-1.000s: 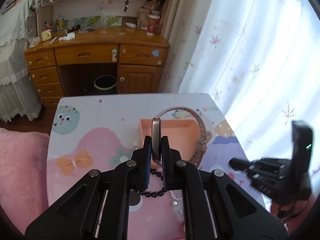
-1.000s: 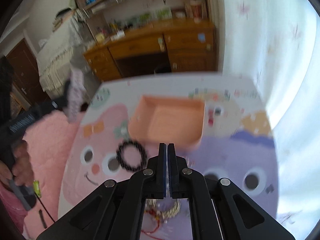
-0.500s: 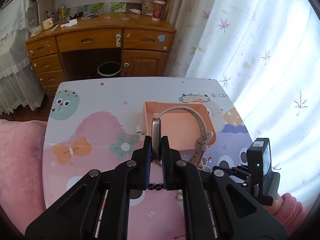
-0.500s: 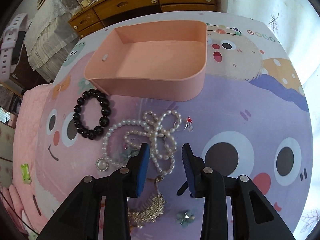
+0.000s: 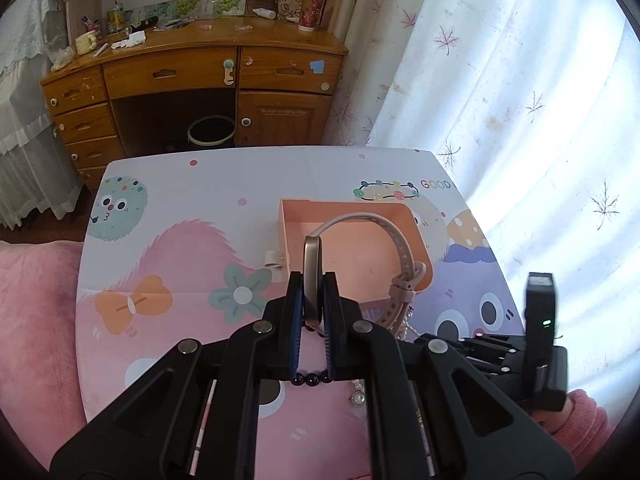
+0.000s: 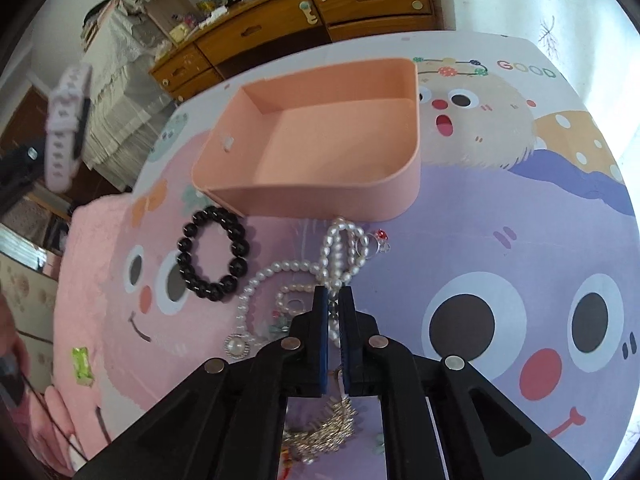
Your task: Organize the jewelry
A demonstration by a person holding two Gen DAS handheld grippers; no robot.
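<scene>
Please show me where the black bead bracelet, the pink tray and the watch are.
black bead bracelet (image 6: 213, 254): right wrist view, on a left bead.
pink tray (image 6: 320, 196): right wrist view, near wall.
watch (image 5: 312, 280): left wrist view, case edge.

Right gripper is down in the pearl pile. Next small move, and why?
Probably lift the right gripper straight up a little: its jaws are closing on the white pearl necklace, whose strands lie tangled with a small ring. The empty peach plastic tray sits just beyond.

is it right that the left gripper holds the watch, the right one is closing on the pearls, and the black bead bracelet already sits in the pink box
Not quite. The right wrist view shows the black bead bracelet on the table mat, outside the empty pink box. The rest stands: left gripper holds the watch, right gripper closes on the pearls.
</scene>
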